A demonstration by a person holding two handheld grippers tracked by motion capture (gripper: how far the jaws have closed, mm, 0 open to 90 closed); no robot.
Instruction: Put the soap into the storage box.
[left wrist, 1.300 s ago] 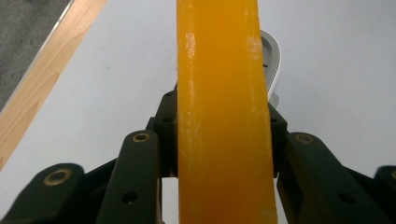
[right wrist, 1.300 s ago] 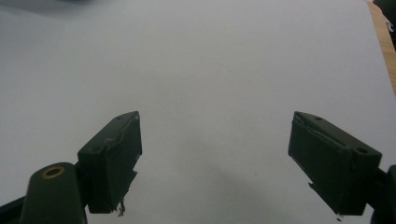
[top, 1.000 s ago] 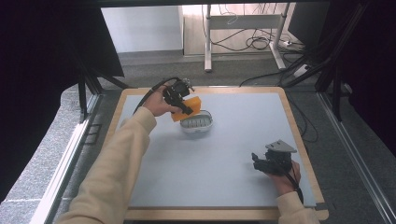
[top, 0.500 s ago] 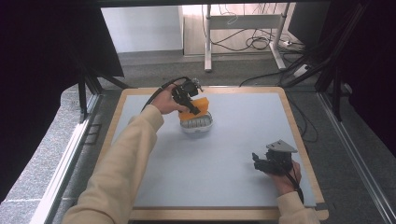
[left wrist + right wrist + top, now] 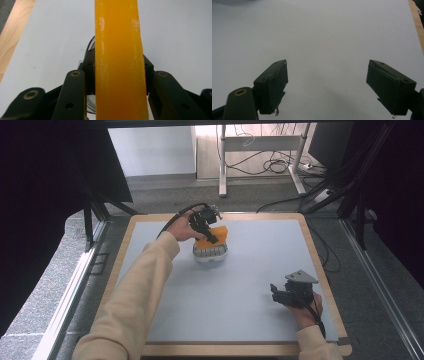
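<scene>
Over on the left of the table (image 5: 150, 250), the left gripper (image 5: 212, 236) is clamped on the orange slab (image 5: 215, 236), carrying it edge-up right over the pale dish (image 5: 210, 255) near the far middle of the mat. Whether the slab's lower edge already touches the dish, I can't tell from above. Up close in the left gripper view, the orange slab (image 5: 119, 60) stands between both black jaws, pinched across its thin faces, and a sliver of the dish (image 5: 91, 45) peeks out behind it. It looks stiff and light to my eye, waxy and a bit slick, with faint scuffs on the face, so a grip low and square across the flat sides seems the safe one; a tilt could let it slide. Moving right, the right gripper (image 5: 285, 295) waits near the front right corner, well apart from the action. Its own view shows the right gripper (image 5: 327, 85) with jaws spread wide, nothing between them but bare mat.
</scene>
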